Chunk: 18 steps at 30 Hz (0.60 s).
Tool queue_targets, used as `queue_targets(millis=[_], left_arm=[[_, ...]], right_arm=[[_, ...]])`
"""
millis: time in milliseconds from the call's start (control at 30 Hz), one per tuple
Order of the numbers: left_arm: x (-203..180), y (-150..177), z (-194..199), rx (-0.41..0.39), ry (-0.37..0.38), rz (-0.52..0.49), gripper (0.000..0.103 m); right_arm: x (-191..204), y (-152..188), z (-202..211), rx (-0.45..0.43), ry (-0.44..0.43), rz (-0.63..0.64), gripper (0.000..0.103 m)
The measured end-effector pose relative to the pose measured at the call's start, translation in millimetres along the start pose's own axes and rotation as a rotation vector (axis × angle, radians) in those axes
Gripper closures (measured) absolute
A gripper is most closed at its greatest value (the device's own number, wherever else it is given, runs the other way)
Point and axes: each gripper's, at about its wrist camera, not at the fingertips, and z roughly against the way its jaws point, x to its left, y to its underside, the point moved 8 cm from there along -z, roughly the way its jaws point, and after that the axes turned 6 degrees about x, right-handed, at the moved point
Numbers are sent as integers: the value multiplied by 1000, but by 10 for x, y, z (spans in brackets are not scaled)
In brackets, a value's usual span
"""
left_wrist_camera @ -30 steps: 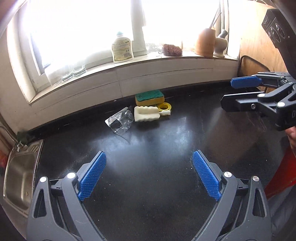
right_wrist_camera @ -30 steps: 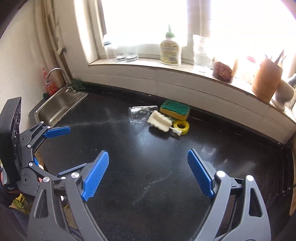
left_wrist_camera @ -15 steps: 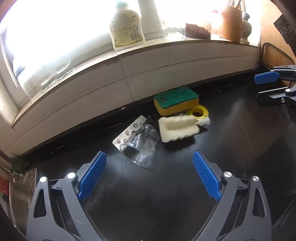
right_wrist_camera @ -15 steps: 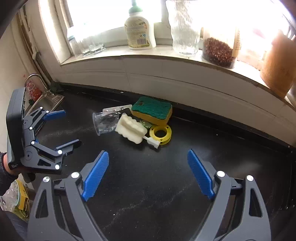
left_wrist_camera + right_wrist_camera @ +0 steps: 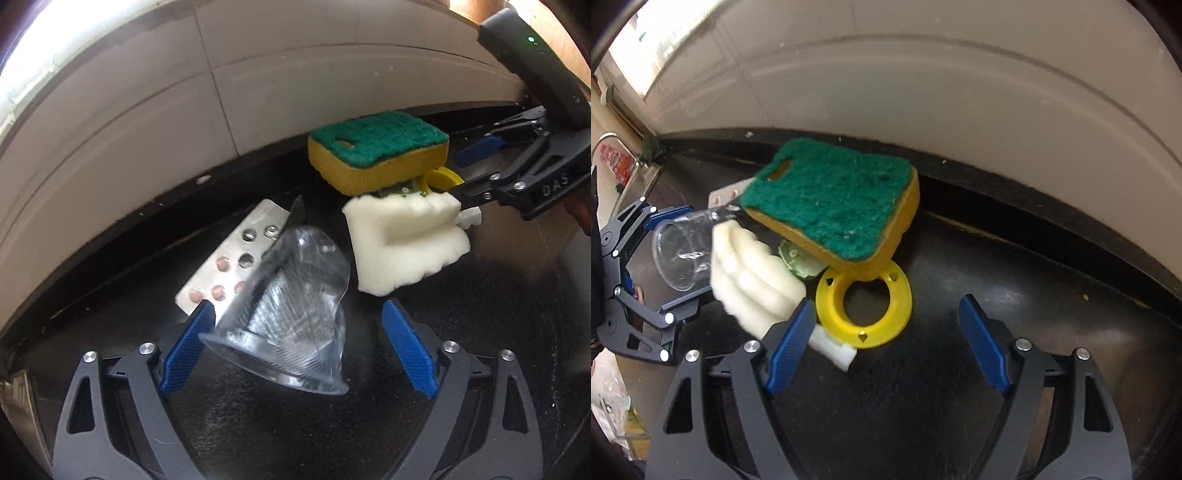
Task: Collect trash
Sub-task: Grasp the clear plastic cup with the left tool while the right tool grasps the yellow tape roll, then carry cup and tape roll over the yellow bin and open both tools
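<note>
The only writing that reads is "DAS", in pale letters on the black body of the right gripper (image 5: 476, 170) as the left wrist view catches it. The left gripper (image 5: 295, 350) stands wide, its blue pads on either side of a clear plastic cup (image 5: 291, 310) that lies on its side on the black counter (image 5: 480, 369), rim toward the camera; whether the pads touch it I cannot tell. The cup lies partly over a foil pill strip (image 5: 229, 273), just below the wall at the counter's back edge. Beside the cup is a white foam piece (image 5: 406, 243), and behind that a sponge (image 5: 376, 147), green on top and yellow beneath. The right gripper (image 5: 890, 343) is also wide and holds nothing, its pads flanking a yellow ring (image 5: 864, 299) that the sponge (image 5: 834, 203) overlaps; its left pad (image 5: 792, 343) overlaps the foam (image 5: 753, 273).
</note>
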Motion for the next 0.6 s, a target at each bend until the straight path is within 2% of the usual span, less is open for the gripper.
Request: queue_targets(millis=[67,133,167,200,400,600], left_arm=[[-33,24,-13,1,3,-2,30],[-61,63,-20,14,8,6,37],[-65,73,-5,9,4,11,38],[-70,87,18,8,2,22,38],[-138,152,258,-2,-4,96,42],[-355,327,780,-40,-22,169,42]], right_arm=[[1,-7,-60,10,7,11,26],[16,-31,-69,-6,16,24,32],[22,-35,-56,-12,14,24,44],[31,-34,-42,-16,15,24,48],[71,79,212,-47,32,15,48],[169,317,692,-105,44,8,48]])
